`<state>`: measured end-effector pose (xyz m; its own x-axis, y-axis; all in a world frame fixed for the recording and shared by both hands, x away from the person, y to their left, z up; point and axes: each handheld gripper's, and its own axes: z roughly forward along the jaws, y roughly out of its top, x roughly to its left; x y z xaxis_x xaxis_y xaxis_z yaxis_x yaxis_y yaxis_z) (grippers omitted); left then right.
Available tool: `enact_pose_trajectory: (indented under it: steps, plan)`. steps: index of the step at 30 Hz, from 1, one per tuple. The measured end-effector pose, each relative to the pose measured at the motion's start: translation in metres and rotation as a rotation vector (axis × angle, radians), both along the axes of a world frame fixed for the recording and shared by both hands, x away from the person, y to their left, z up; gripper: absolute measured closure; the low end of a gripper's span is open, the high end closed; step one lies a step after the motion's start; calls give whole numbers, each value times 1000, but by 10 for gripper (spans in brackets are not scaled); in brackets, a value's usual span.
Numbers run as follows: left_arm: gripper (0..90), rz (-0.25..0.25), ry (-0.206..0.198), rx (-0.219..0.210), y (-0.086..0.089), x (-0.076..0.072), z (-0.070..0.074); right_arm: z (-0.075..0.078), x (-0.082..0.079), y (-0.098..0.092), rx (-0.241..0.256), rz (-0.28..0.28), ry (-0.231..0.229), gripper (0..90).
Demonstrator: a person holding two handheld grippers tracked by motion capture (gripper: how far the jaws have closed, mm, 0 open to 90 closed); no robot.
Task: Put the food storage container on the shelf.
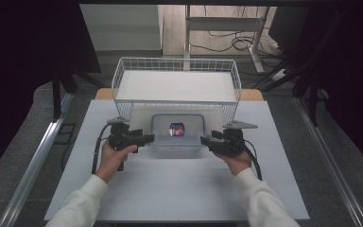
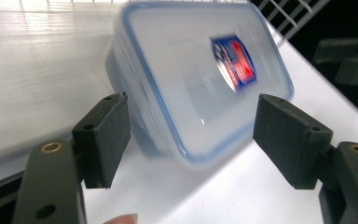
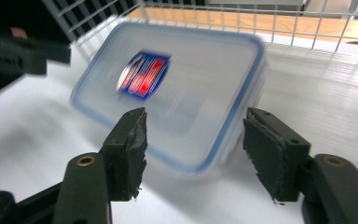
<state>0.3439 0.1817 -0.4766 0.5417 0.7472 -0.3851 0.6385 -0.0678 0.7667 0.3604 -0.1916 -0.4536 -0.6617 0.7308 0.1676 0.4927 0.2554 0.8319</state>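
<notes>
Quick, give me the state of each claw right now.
Left claw: open, holding nothing, one jaw on each side of a corner of the box.
Right claw: open, holding nothing, jaws astride another corner of it.

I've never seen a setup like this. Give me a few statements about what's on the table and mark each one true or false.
1. The plastic container has its lid on. True.
2. The container sits inside the wire basket. False: it sits on the table, in front of the basket.
3. The left gripper is clamped on the container. False: its jaws stand open at the container's end.
4. The right gripper is open. True.
5. The lid carries a red and blue label. True.
</notes>
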Motion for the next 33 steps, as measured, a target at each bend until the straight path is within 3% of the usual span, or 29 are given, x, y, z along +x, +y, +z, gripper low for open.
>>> enact_pose_trajectory:
  steps: [2, 7, 11, 16, 21, 28, 33]
  plan:
    - [266, -14, -21, 21, -1, -15, 1, 0, -10, -2, -38, 15, -21, 462]
    - [263, -52, -28, 70, -3, -47, -2, -7, -27, 1, -96, 70, -10, 611]
    - [263, -75, -29, 98, -2, -66, -5, -19, -31, 17, -192, 138, -2, 754]
    - [263, -84, -36, 126, 2, -86, -8, -29, -33, 40, -268, 203, -15, 873]
    - [262, -94, -37, 143, 5, -99, -11, -38, -26, 60, -318, 214, -17, 888]
    - [259, -118, -31, 157, 3, -106, -16, -56, -11, 91, -383, 211, -14, 889]
    - [258, -117, -33, 152, 4, -106, -15, -58, -1, 99, -387, 174, -20, 890]
